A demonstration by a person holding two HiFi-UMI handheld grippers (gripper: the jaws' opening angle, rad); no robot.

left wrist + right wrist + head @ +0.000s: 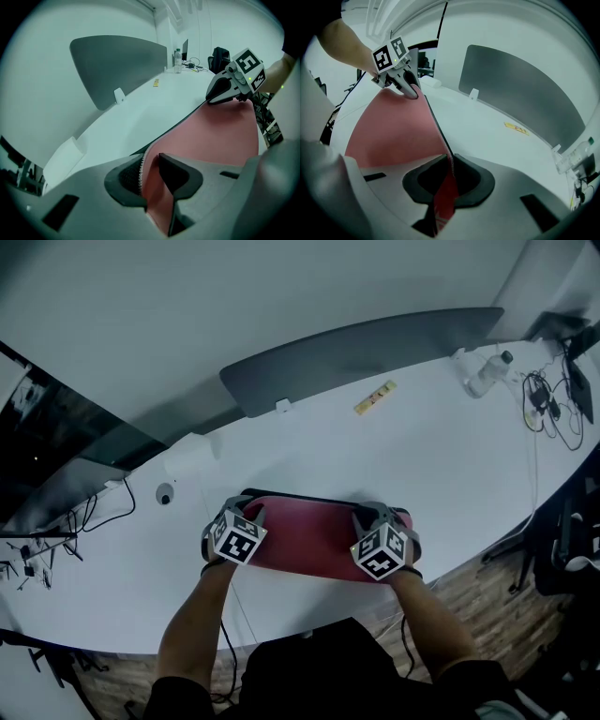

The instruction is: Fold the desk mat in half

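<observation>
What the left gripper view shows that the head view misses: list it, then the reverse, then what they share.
Left gripper view only: the left claw with its jaws slightly apart around the edge of the desk mat. Head view only: the person's forearms, a round table hole, wood floor. Both: the red mat, the right claw on it, the grey divider, a bottle.

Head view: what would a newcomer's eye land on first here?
The red desk mat at the front edge of the white table is the strongest colour. The left hand-held gripper and the right hand-held gripper each have an edge of it between their jaws.
</observation>
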